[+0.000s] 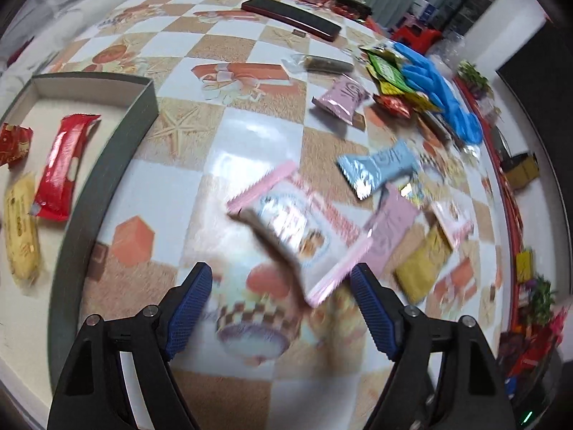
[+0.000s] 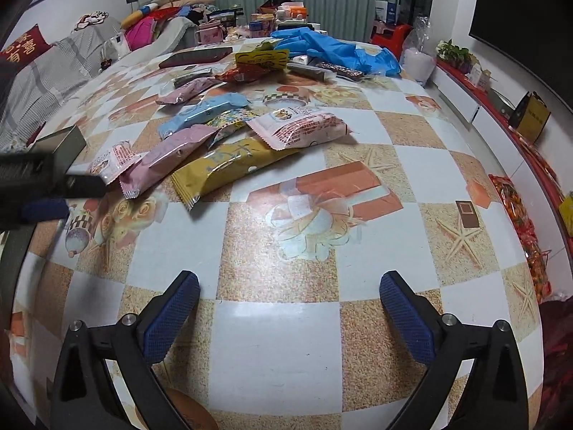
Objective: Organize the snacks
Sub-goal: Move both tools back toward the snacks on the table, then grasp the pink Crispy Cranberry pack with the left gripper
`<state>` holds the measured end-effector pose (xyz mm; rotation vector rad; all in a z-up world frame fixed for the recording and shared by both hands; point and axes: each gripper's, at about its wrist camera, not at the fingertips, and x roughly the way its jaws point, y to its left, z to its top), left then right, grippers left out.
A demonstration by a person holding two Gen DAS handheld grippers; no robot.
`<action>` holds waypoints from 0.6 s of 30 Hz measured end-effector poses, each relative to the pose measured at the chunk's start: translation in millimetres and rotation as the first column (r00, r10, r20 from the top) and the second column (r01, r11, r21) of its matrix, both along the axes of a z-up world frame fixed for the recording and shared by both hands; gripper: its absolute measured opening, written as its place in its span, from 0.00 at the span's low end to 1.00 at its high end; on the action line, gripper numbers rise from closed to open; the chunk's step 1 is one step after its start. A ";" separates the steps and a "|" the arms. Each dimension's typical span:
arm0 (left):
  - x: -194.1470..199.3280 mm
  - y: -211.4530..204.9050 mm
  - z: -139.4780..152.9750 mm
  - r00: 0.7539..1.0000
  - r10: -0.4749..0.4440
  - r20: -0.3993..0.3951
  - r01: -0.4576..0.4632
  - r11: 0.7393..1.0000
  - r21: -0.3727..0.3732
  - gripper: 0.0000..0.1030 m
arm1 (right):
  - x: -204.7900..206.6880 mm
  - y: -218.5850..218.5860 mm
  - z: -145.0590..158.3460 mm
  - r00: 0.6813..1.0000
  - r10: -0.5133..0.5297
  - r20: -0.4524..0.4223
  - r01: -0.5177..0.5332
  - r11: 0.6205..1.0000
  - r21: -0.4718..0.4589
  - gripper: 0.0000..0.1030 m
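Left wrist view: left gripper (image 1: 281,277) is hanging with jaws apart, gripping nothing, over a blurred pink snack packet (image 1: 297,229) on the checkered table (image 1: 250,136); grey box (image 1: 143,107) at left is holding a red packet (image 1: 62,168).

Right wrist view: right gripper (image 2: 290,286) is gaping wide over bare table, empty, with the snack pile (image 2: 229,136) lying ahead, well apart.

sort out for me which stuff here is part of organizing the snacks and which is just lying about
Part of the job:
- grey shallow cardboard box
- red foil snack bar and yellow wrapped cake in that box
- pink-and-white biscuit packet
- light blue wrapped snack
- mustard yellow flat packet

Just lying about:
- blue rubber gloves
- dark red flat case
- small potted plant
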<state>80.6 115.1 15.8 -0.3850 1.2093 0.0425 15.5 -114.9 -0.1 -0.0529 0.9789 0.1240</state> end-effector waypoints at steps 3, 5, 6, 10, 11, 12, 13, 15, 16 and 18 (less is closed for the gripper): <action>18.2 -0.9 -0.3 0.997 0.069 -0.033 -0.068 0.997 0.026 0.80 | -0.7 -0.4 0.4 1.000 0.006 0.002 -0.006 1.000 0.011 0.99; 26.8 -3.3 -0.9 0.994 0.097 -0.042 -0.095 0.994 0.044 0.81 | -1.0 -0.7 0.7 1.000 0.010 0.003 -0.010 1.000 0.017 0.99; 29.8 -6.0 -1.5 0.993 0.104 -0.048 -0.101 0.993 0.068 0.81 | -1.1 -0.9 0.8 1.000 0.012 0.004 -0.012 1.000 0.021 0.99; 42.1 -18.3 -6.2 0.992 0.110 -0.062 -0.097 0.978 0.186 0.81 | -1.0 -1.5 1.6 1.000 0.017 0.006 -0.017 0.999 0.036 0.99; 43.6 -21.4 -6.6 0.993 0.101 -0.061 -0.086 0.974 0.209 0.81 | -1.0 -2.1 1.8 1.000 0.018 0.007 -0.019 0.999 0.041 0.99; 43.3 -24.3 -7.4 0.994 0.088 -0.058 -0.072 0.971 0.230 0.81 | -1.3 -2.8 2.1 1.000 0.019 0.008 -0.020 0.999 0.048 0.99; 41.4 -27.7 -8.0 0.997 0.064 -0.045 -0.050 0.966 0.253 0.81 | -0.7 -3.3 2.3 1.000 0.019 0.009 -0.019 0.998 0.054 0.99; 36.4 -31.0 -6.8 1.000 0.017 -0.010 -0.014 0.966 0.260 0.72 | -1.0 -4.1 2.7 1.000 0.019 0.011 -0.019 0.998 0.063 0.99; 33.6 -31.8 -6.0 1.000 -0.004 0.001 0.003 0.965 0.264 0.69 | -0.9 -4.3 2.8 1.000 0.018 0.011 -0.019 0.998 0.065 0.99; 26.1 -32.7 -3.6 0.998 -0.051 0.034 0.040 0.963 0.266 0.51 | -1.0 -4.3 2.9 1.000 0.018 0.012 -0.019 0.998 0.067 0.99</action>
